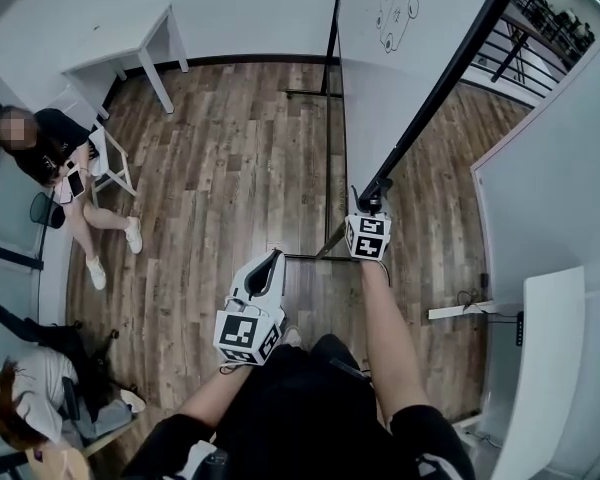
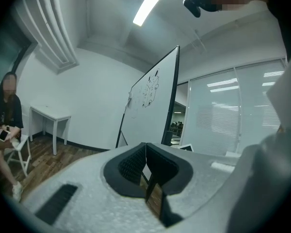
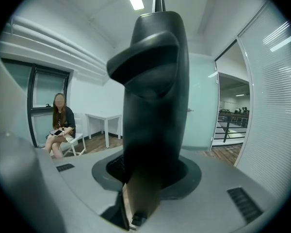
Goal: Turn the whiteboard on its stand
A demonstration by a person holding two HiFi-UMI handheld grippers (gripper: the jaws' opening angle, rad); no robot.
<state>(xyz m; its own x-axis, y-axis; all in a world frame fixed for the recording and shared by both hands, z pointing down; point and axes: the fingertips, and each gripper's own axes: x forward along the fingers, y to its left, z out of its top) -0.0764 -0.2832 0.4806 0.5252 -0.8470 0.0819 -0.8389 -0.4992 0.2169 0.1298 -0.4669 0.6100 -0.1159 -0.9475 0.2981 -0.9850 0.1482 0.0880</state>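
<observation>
While clamped on the whiteboard frame [image 1: 441, 90], jaws of right gripper [image 1: 369, 204] partly apart; jaws of left gripper [image 1: 272, 258] together, empty.

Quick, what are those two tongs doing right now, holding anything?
Left tongs: closed, nothing in them.
Right tongs: closed on the whiteboard's black frame.

The floor [image 1: 220, 168] is dark wood plank. The walls [image 1: 250, 8] are white. A white table [image 1: 125, 50] stands in the far left corner. A person [image 1: 55, 153] sits on a white chair [image 1: 113, 168] beside it, before a dark-framed window [image 3: 48, 93]. A light strip [image 2: 153, 4] runs along the ceiling.
</observation>
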